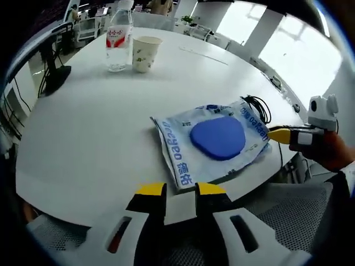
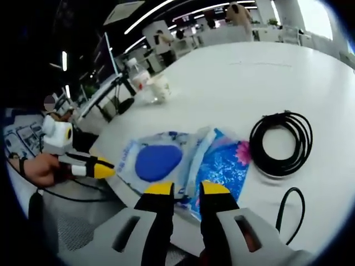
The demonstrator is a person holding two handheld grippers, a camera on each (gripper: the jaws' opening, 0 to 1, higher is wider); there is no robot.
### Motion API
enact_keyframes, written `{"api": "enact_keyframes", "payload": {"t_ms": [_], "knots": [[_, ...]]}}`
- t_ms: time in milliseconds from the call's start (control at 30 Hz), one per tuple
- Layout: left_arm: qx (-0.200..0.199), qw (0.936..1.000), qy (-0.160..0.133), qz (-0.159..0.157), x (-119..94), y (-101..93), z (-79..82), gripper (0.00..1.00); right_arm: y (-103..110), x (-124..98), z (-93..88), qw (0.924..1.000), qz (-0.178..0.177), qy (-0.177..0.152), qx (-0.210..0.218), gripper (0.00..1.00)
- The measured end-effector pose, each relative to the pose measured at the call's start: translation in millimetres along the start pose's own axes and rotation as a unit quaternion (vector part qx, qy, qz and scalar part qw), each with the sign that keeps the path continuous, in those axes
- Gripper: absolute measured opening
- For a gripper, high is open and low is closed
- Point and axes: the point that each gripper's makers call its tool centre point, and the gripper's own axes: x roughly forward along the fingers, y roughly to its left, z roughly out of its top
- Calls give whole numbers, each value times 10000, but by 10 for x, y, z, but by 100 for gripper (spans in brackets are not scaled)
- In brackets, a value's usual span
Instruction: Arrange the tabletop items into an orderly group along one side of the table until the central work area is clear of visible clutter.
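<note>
Mid table (image 1: 100,122) bare — bottle (image 1: 118,37) & cup (image 1: 145,53) at far edge, cable coil (image 2: 281,143) beside packets (image 2: 188,163).

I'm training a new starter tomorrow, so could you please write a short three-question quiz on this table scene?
1. True or false: the paper cup stands beside the water bottle.
2. What lies coiled on the table next to the blue packets?
A) a black cable
B) a rope
C) a belt
3. Fill in: the blue oval pad lies on a ____ printed with blue letters.

Key: 1 true; 2 A, the black cable; 3 plastic bag.
</note>
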Motion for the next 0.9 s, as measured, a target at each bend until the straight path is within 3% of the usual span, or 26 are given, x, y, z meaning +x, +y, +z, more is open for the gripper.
{"api": "enact_keyframes", "payload": {"t_ms": [333, 533, 900], "knots": [[-20, 10000, 86, -33, 57, -63, -52, 13, 52, 39, 30, 10000, 62, 39, -29, 9], [62, 9998, 158, 94, 37, -19, -80, 2, 75, 29, 31, 9999, 52, 35, -108, 2], [-267, 9996, -79, 12, -7, -12, -11, 0, 226, -9, 101, 9994, 256, -87, -212, 0]]}}
